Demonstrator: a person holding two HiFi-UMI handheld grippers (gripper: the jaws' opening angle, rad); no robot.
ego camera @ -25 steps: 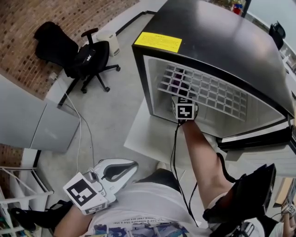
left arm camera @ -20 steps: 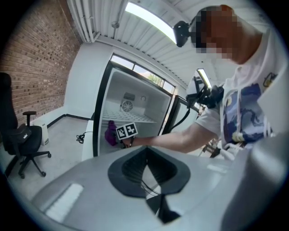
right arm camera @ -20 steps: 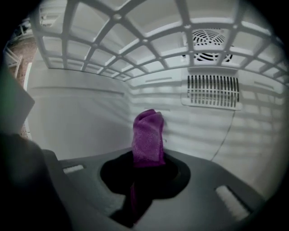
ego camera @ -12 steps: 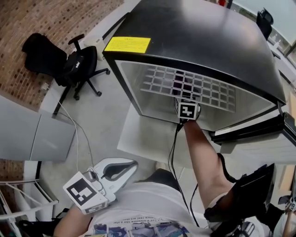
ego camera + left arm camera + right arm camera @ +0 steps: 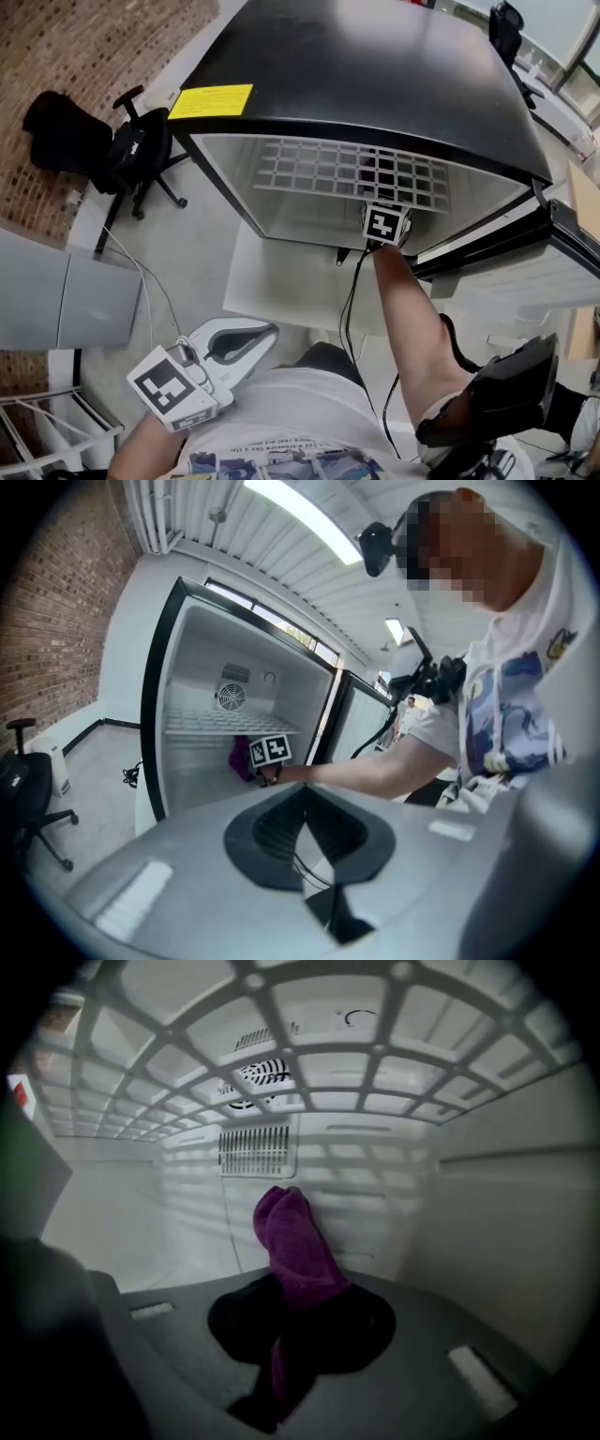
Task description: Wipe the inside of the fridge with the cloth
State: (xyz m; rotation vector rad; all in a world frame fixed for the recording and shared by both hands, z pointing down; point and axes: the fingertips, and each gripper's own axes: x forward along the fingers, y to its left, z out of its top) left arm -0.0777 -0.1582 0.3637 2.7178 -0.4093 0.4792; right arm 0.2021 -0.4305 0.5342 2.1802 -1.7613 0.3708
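Note:
The open fridge (image 5: 234, 202) has a black top and a white wire shelf (image 5: 347, 173). My right gripper (image 5: 384, 223) reaches into the fridge below that shelf, and only its marker cube shows in the head view. In the right gripper view, the right gripper (image 5: 295, 1288) is shut on a purple cloth (image 5: 292, 1237), whose bunched end points at the white back wall (image 5: 187, 1213). My left gripper (image 5: 270, 331) hangs low by the person's torso, shut and holding nothing. The left gripper view looks past the left gripper (image 5: 302, 789) at the fridge (image 5: 220, 667) and the cloth (image 5: 241, 759).
A round fan vent (image 5: 255, 1074) and a slotted grille (image 5: 258, 1150) sit on the back wall. The fridge door (image 5: 525, 244) stands open at the right. A black office chair (image 5: 112, 150) stands on the floor to the left, and a cable (image 5: 352, 300) trails below the fridge.
The head view has swung, so the fridge now sits farther left and lower in the frame. The right gripper sits farther right within the opening. The left gripper has not moved.

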